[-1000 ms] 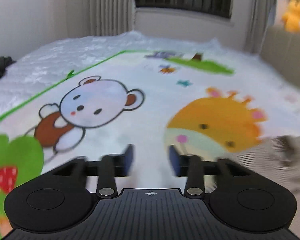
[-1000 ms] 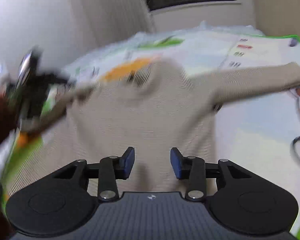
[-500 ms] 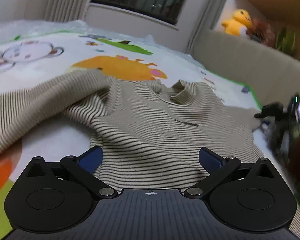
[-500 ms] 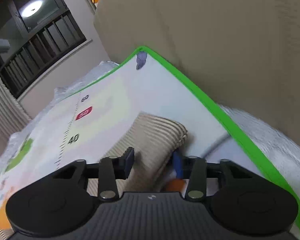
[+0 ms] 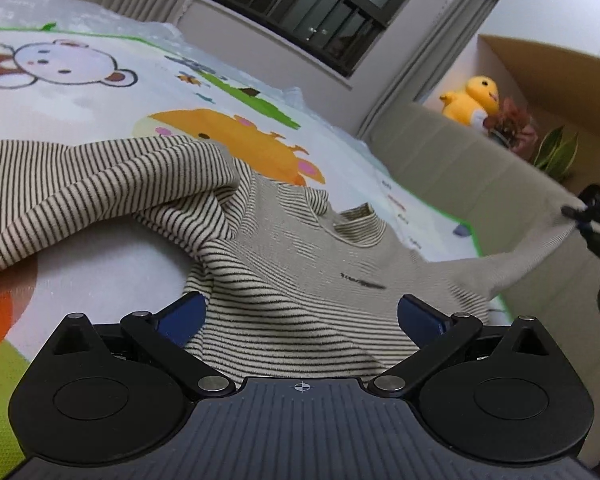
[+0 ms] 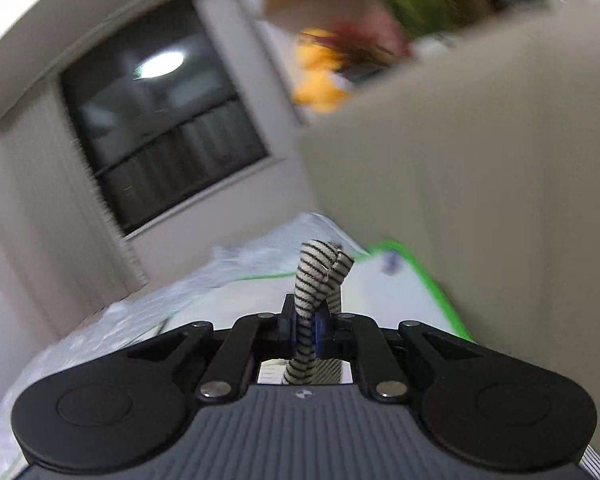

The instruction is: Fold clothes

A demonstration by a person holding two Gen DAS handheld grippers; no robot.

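Observation:
A beige sweater with thin dark stripes (image 5: 284, 280) lies face up on a cartoon play mat (image 5: 100, 92), collar pointing away. One sleeve (image 5: 80, 188) stretches to the left over the mat. My left gripper (image 5: 300, 320) hovers open just above the sweater's lower body, nothing between its blue pads. The other sleeve (image 5: 520, 256) is pulled up and to the right, its cuff held by my right gripper (image 5: 580, 214). In the right wrist view the right gripper (image 6: 306, 326) is shut on that striped cuff (image 6: 320, 276), which sticks up past the fingers.
A beige sofa back (image 5: 480, 168) borders the mat on the right, with a yellow plush toy (image 5: 470, 98) and plants (image 5: 556, 152) behind it. A barred window (image 5: 312, 20) and curtains stand at the far wall. The mat's green edge (image 6: 432, 280) runs beside the sofa.
My right gripper closed on the sleeve cuff and lifted it off the mat. The left gripper stayed open over the sweater, shifting only slightly.

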